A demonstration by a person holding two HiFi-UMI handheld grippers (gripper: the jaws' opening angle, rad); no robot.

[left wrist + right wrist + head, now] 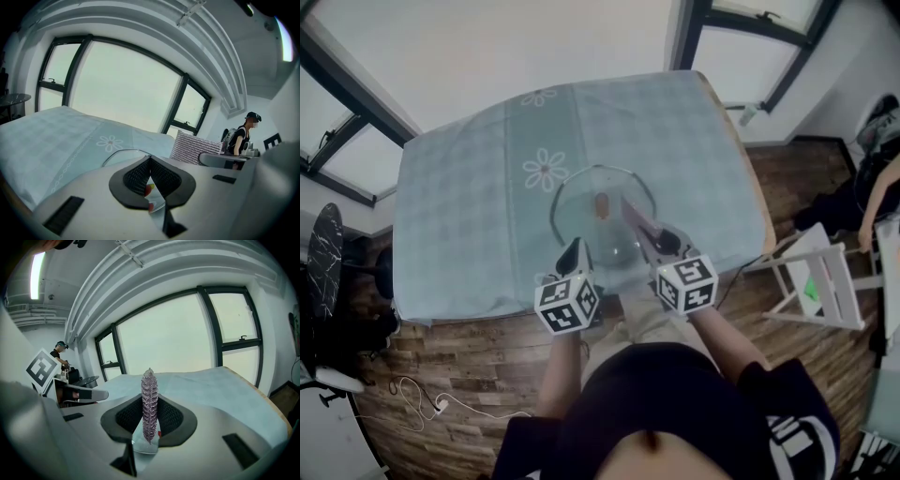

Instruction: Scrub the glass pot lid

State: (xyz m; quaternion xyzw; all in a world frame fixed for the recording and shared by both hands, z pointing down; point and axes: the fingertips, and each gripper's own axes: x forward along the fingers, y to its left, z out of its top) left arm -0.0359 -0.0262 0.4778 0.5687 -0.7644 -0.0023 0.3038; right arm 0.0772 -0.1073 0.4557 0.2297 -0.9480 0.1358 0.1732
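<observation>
The glass pot lid [581, 211] lies flat on the flowered tablecloth, its brown knob [602, 204] pointing up. My right gripper [661, 244] is shut on a silvery purple scrubbing cloth [636, 217], which reaches over the lid's right half beside the knob. In the right gripper view the cloth [149, 394] stands edge-on between the jaws. At the lid's near left rim, my left gripper [575, 247] is shut with nothing between its jaws. The left gripper view shows the lid's rim [117, 153] just past that gripper's closed jaws, and the cloth [194, 146] to the right.
The table [469, 187] ends just in front of me at its near edge [487, 309]. A white folding rack [820, 281] stands on the wood floor to the right. A dark chair [323, 253] and cables [422, 398] are on the left. A person [241, 138] stands far off.
</observation>
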